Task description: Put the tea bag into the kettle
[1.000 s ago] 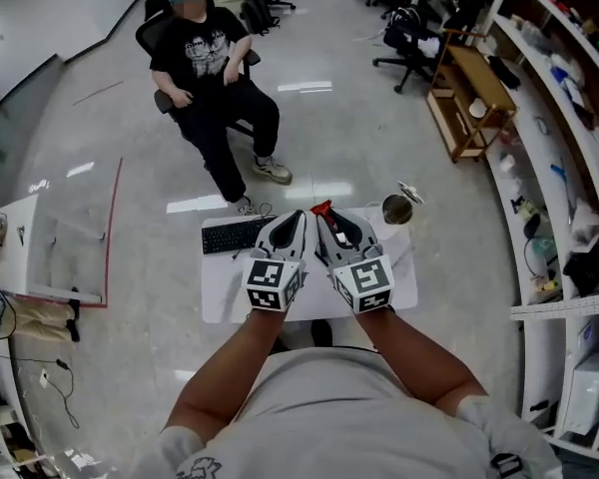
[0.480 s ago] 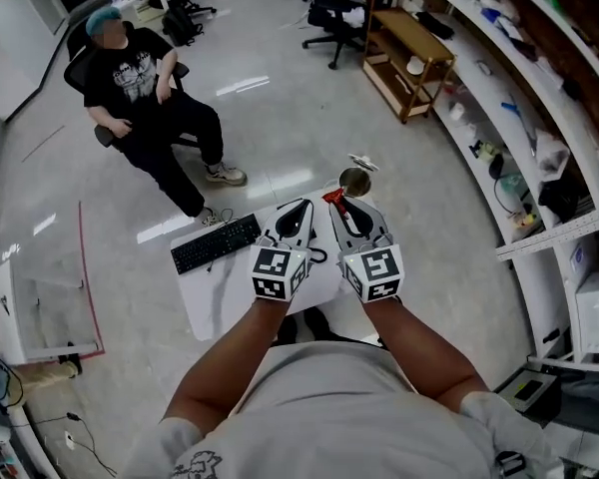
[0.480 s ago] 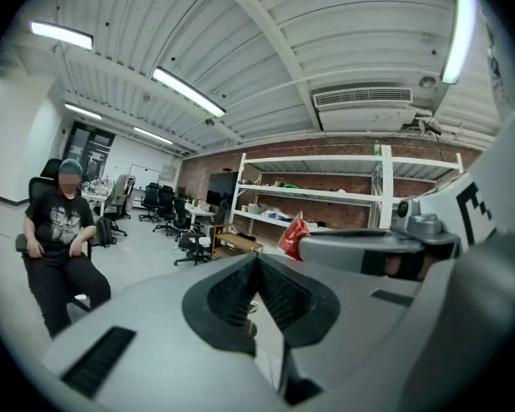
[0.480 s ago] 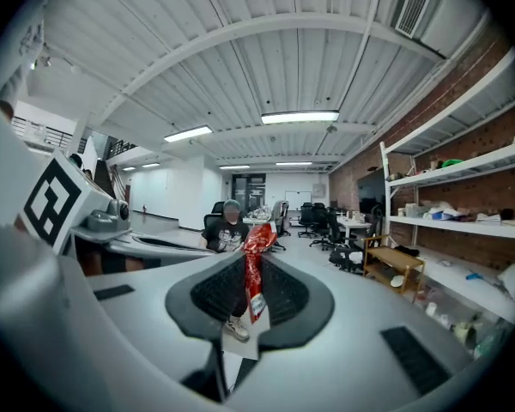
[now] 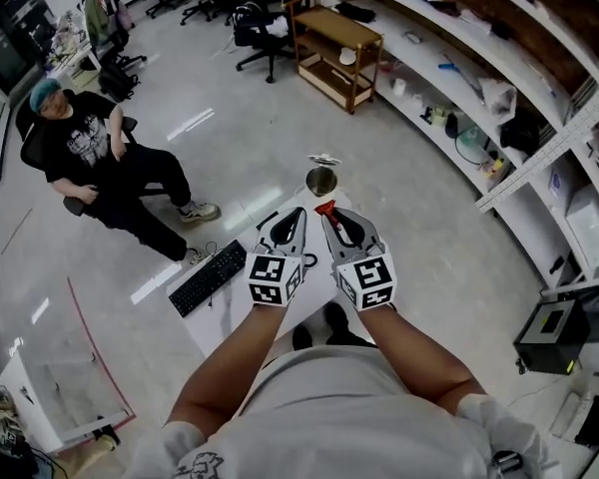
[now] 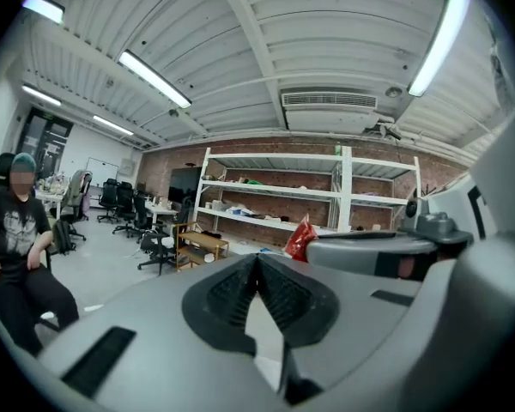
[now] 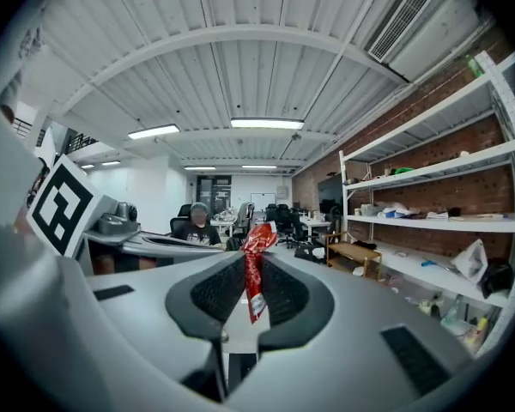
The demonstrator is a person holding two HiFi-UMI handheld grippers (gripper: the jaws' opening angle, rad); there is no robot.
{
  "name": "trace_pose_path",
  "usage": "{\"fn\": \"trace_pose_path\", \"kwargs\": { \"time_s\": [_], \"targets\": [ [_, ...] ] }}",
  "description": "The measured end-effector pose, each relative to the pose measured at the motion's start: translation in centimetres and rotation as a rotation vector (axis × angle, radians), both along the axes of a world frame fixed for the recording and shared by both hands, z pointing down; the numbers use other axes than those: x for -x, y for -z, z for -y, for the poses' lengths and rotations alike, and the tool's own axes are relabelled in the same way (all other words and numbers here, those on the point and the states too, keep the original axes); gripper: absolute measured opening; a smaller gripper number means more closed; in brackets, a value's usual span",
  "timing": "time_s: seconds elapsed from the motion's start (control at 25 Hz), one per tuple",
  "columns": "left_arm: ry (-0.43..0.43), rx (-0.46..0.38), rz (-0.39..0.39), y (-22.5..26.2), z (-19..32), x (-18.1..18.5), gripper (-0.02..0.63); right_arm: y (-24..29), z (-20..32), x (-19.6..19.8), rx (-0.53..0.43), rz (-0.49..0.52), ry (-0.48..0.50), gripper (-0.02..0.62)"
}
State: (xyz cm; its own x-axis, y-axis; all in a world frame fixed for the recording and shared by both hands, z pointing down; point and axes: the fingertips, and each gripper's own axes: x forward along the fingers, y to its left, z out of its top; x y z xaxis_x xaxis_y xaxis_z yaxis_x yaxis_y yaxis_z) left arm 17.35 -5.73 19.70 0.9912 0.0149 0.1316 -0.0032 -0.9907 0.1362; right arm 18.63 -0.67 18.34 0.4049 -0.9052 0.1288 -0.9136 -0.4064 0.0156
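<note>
The right tool (image 5: 329, 220) pinches the red tea bag (image 7: 254, 264) upright, and the open kettle (image 5: 320, 181) stands just beyond its tip at the far table (image 5: 223, 315) edge, while the left tool (image 5: 298, 214) is closed and empty.

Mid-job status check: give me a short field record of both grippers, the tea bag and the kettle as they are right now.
left gripper: jaws together, nothing between them
right gripper: jaws shut on the tea bag
tea bag: red, sticks up above the jaws
kettle: at the far corner of the white table, ahead of both grippers, top open
lid: off, just beyond the kettle
keyboard: on the table, left of the grippers
tea bag in kettle: not yet
</note>
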Motion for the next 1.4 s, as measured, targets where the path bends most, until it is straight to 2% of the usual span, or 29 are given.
{"fn": "trace_pose_path", "kwargs": {
  "time_s": [0.24, 0.6, 0.76, 1.0, 1.4],
  "targets": [
    [-0.085, -0.017, -0.011, 0.2, -2.1, -1.2, 0.008, 0.1, -1.8, -0.7, -0.014, -0.005, -0.074, 0.058],
    [-0.092, -0.044, -0.036, 0.9, -2.7, -5.3, 0.008, 0.8, -2.8, -4.9, -0.045, -0.026, -0.102, 0.058],
    [-0.063, -0.030, -0.020, 0.0, -2.9, -8.0, 0.008, 0.0, -3.3, -8.3, -0.040, -0.010, -0.090, 0.058],
    [0.007, -0.003, -0.008, -1.0, -4.4, -13.0, 0.008, -1.1, -4.6, -13.6, -0.037, 0.003, -0.021, 0.058],
    [0.157, 0.010, -0.027, -0.8, -6.0, -21.2, 0.008, -1.6, -5.8, -21.9, -0.027, 0.021, 0.152, 0.058]
  ]
}}
